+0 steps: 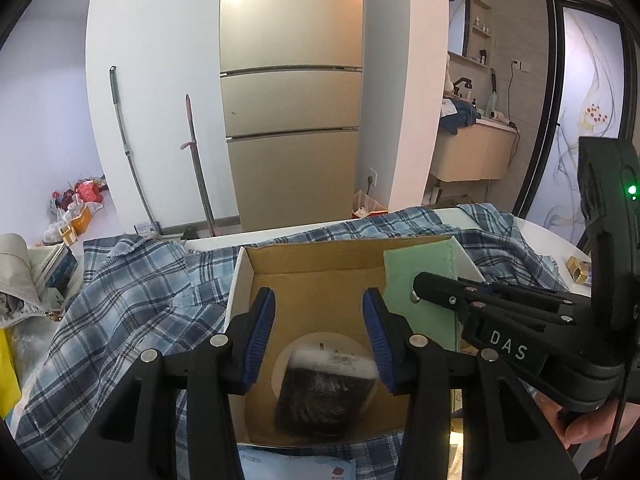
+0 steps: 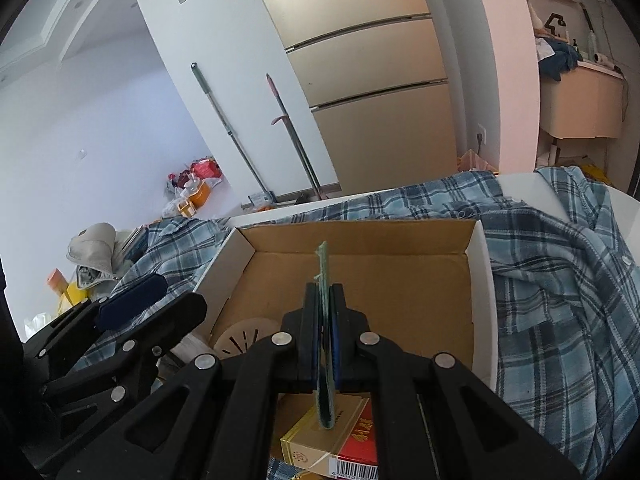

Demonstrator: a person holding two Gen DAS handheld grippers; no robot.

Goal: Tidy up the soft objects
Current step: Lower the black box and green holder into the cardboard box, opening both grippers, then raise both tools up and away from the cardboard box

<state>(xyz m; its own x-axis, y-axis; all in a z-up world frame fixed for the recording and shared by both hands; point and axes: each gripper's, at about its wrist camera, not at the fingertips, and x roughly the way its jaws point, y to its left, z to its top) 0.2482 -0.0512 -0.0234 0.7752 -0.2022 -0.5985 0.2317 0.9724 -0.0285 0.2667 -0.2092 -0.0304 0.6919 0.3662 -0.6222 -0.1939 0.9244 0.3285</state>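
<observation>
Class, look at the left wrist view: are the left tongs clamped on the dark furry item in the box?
No: the left tongs stand open above the dark furry item, which lies loose in the cardboard box.

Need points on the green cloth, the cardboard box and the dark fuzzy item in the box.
green cloth (image 1: 420, 284), left wrist view, flat face above the right gripper.
cardboard box (image 2: 360, 280), right wrist view, bare brown floor.
dark fuzzy item (image 1: 320, 396), left wrist view, middle of its dark top.

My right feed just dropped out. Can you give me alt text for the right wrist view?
The right gripper is shut on a thin green cloth, held on edge above an open cardboard box that sits on a blue plaid shirt. The left gripper hovers at the box's left; a red-and-gold carton lies below.
</observation>
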